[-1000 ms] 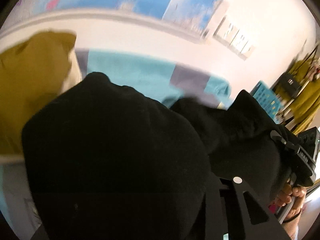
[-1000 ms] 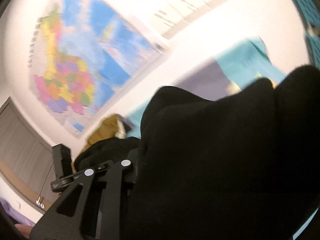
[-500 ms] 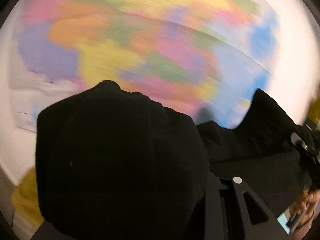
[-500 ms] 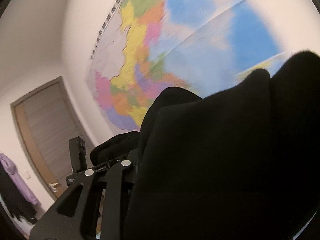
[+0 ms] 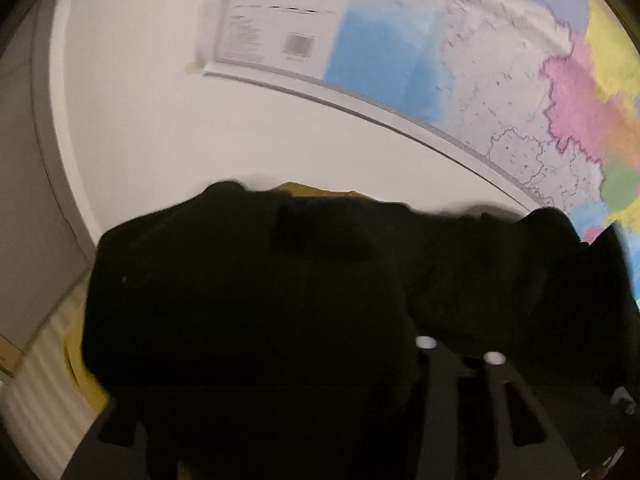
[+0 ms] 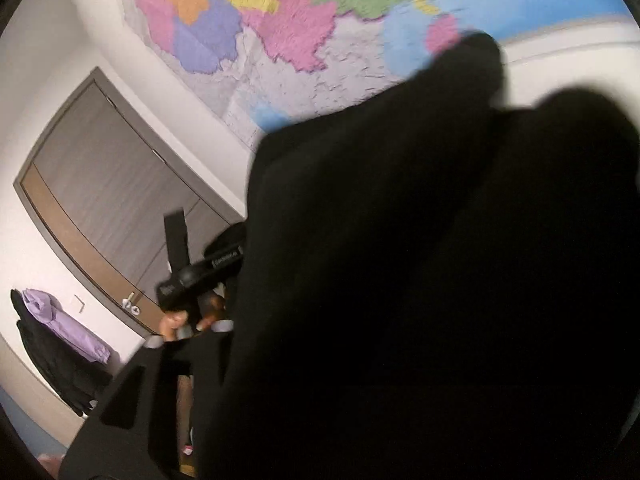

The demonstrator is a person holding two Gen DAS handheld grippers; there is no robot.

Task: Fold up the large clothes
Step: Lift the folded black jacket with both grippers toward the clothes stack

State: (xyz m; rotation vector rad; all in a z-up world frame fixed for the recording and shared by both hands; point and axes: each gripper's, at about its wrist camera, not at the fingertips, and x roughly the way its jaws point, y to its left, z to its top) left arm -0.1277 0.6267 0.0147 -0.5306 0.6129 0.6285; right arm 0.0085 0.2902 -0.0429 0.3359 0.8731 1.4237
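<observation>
Since a second earlier, both of my cameras had swung off the teal bedspread, which was now out of sight, and onto the wall map [image 5: 500, 92], and the yellow garment [image 5: 320, 192] that had lain well off to the left now peeked just behind the black bundle. The black garment [image 5: 248, 320] hung bunched across my left gripper [image 5: 280, 432], hiding the fingertips, so I could not see whether the pads pressed it; the jaws were opening, with the cloth draped over and seemingly between them. The same held for my right gripper [image 6: 248, 412]: its jaws were opening under the black garment [image 6: 420, 280], which filled most of that view, and the pads were hidden. I judged this to be the release, the folded piece being let go onto the pile where the yellow garment lay, which would finish this item, though the landing spot itself was blocked from view. The left camera alone showed the yellow cloth and the white ribbed surface [image 5: 36, 380] beneath it. The right camera alone showed the grey door [image 6: 104, 200], a lilac garment [image 6: 68, 324] hanging on the wall, and my left hand [image 6: 188, 316] gripping the other tool's handle.
</observation>
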